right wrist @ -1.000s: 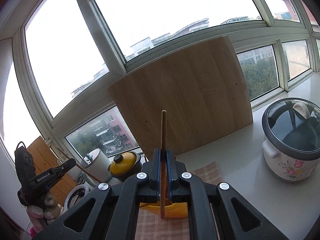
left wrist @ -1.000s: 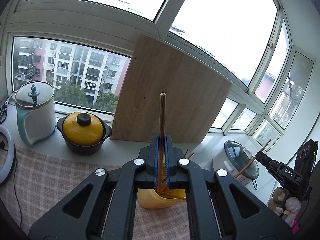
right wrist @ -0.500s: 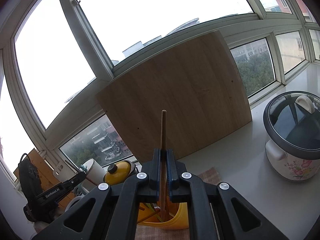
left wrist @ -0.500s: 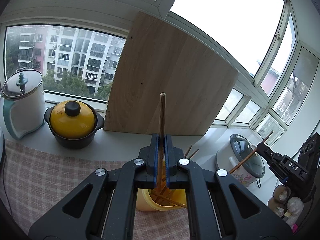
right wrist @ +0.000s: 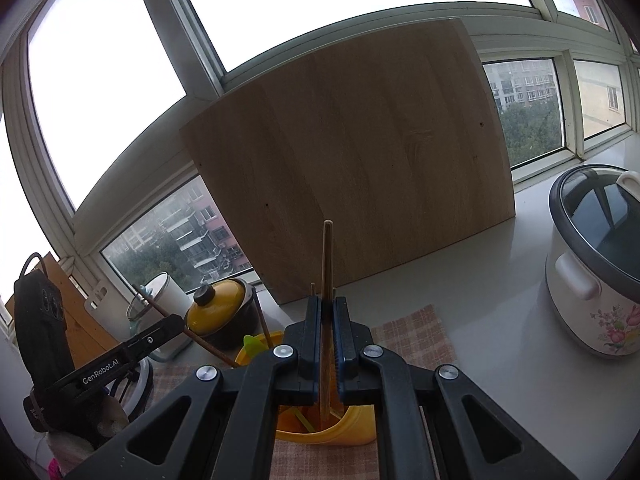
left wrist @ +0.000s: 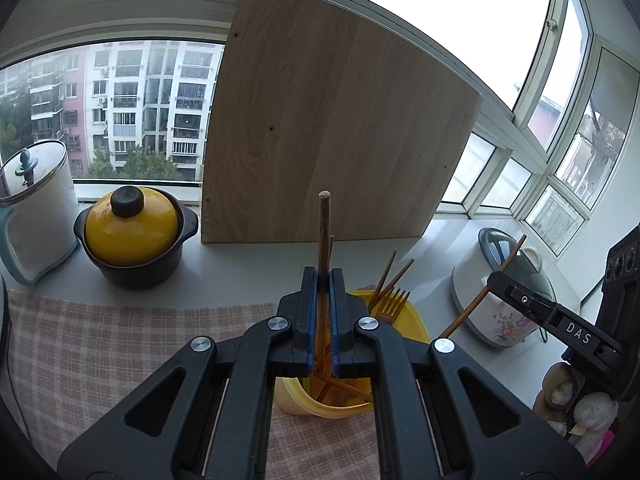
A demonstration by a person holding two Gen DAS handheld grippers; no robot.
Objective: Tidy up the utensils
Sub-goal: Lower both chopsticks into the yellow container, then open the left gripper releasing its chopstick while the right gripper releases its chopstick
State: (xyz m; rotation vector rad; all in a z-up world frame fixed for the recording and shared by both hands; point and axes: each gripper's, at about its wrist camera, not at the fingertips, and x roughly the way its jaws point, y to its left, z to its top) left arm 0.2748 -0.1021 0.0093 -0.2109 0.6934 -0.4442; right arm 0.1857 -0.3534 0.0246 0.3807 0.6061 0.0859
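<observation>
In the left wrist view my left gripper (left wrist: 324,280) is shut on an upright brown chopstick (left wrist: 323,224), directly above a yellow utensil cup (left wrist: 416,322). The cup holds more chopsticks and a yellow fork (left wrist: 394,300). My right gripper (left wrist: 496,280) shows at the right, clamping a slanted chopstick (left wrist: 472,306). In the right wrist view my right gripper (right wrist: 327,308) is shut on its chopstick (right wrist: 327,256), whose lower end dips into the yellow cup (right wrist: 352,428). There the left gripper (right wrist: 176,322) reaches in from the left with its own chopstick (right wrist: 200,340).
A large wooden board (left wrist: 332,132) leans on the window behind the cup. A yellow-lidded black pot (left wrist: 132,236) and a white lidded jug (left wrist: 36,196) stand left, a flowered rice cooker (right wrist: 592,264) right. A checked cloth (left wrist: 100,340) covers the counter under the cup.
Both grippers have sunk toward the yellow cup, still shut on their chopsticks. The cup now sits closer under the jaws, and the right chopstick's lower end has entered it.
</observation>
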